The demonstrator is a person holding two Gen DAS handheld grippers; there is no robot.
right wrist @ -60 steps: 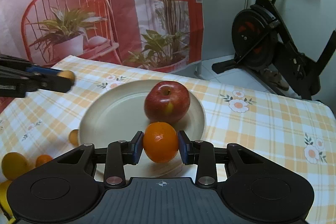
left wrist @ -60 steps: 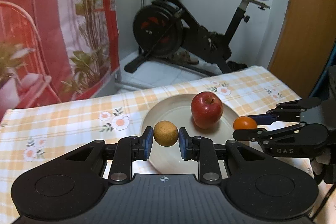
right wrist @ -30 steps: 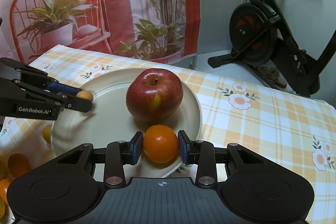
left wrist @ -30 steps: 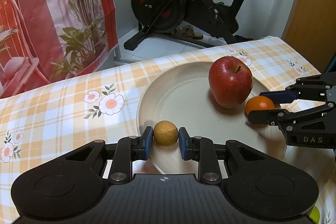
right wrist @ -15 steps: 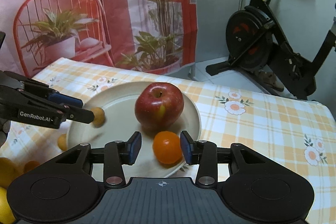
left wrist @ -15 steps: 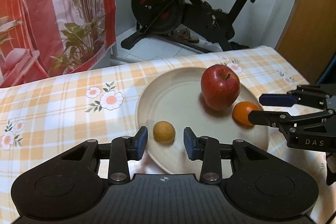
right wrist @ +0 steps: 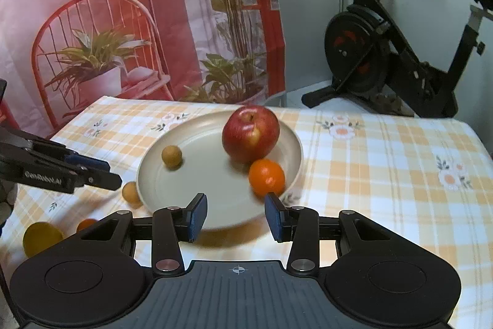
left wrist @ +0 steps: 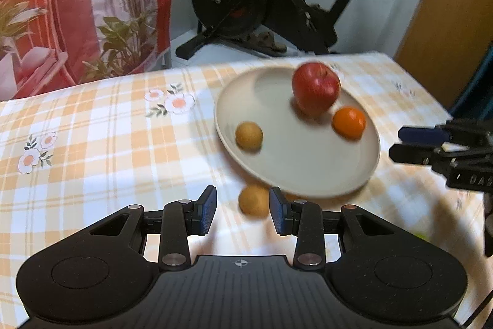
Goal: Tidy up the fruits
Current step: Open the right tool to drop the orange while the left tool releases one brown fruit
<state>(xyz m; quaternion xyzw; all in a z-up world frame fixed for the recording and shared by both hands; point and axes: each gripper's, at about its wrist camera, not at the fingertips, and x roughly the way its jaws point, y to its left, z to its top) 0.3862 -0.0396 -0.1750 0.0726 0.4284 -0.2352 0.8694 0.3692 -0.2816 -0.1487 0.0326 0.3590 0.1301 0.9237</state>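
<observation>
Red apple [right wrist: 250, 133], orange [right wrist: 266, 176], small brown fruit [right wrist: 171, 156] resting on plate [right wrist: 215, 205]

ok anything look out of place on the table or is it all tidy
Not quite tidy. The plate holds the apple, orange and a small brown fruit, but another brown fruit and some yellow and orange ones lie loose on the tablecloth beside it.
</observation>
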